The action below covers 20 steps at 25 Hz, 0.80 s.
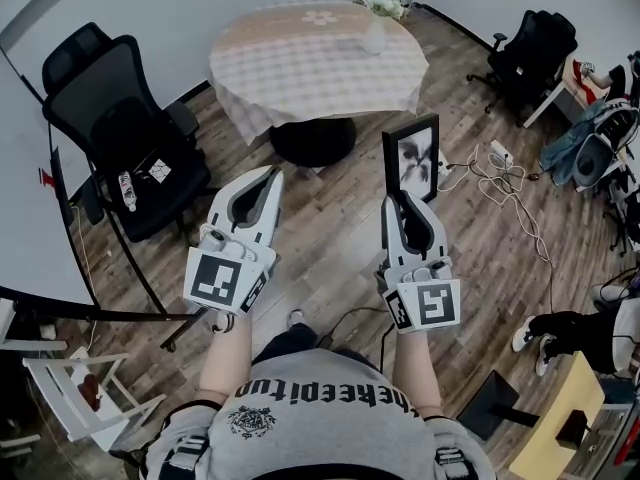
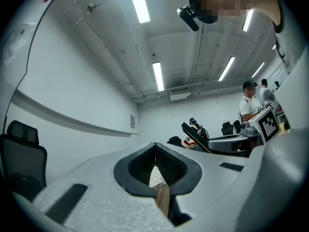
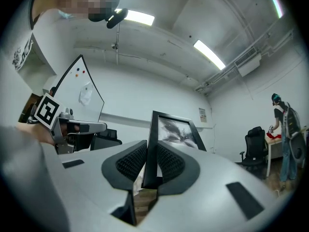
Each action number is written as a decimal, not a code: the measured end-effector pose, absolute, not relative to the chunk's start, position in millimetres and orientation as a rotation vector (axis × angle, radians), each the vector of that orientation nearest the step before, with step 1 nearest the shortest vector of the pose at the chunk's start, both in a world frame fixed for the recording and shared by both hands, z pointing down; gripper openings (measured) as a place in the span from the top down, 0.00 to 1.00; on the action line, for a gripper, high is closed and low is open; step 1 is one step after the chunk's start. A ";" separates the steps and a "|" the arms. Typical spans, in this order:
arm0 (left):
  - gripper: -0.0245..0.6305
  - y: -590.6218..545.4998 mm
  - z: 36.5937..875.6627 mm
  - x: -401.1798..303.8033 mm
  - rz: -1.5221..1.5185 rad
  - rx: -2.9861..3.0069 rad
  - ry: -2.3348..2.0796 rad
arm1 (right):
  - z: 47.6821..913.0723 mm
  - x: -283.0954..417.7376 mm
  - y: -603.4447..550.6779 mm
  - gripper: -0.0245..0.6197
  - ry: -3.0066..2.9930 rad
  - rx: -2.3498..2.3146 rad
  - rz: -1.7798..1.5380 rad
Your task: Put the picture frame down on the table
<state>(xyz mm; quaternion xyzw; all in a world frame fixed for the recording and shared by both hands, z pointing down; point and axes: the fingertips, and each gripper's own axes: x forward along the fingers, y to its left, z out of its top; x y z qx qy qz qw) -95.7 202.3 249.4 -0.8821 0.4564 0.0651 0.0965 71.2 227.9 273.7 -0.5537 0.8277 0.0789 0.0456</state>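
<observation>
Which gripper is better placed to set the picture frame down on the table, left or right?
Right. The right gripper is shut on the picture frame, gripping its lower edge and holding it upright, with the table ahead. The left gripper has its jaws together on nothing.

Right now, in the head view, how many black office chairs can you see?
2. One black office chair stands left of the round table; the other chair stands at upper right. Clutter at the right edge may hide more.
</observation>
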 end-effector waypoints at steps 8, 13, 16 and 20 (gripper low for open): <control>0.94 171.6 251.4 -119.9 0.206 -2.632 1.299 | 277.3 46.2 205.6 0.85 2.480 -1.747 0.238; 0.94 156.9 253.0 -125.5 0.216 -2.648 1.287 | 278.7 40.8 195.0 0.85 2.475 -1.767 0.235; 0.94 148.6 254.2 -125.2 0.217 -2.656 1.283 | 279.0 42.1 187.2 0.85 2.471 -1.778 0.232; 0.94 133.7 259.2 -125.1 0.215 -2.663 1.292 | 282.1 42.6 171.4 0.85 2.478 -1.776 0.225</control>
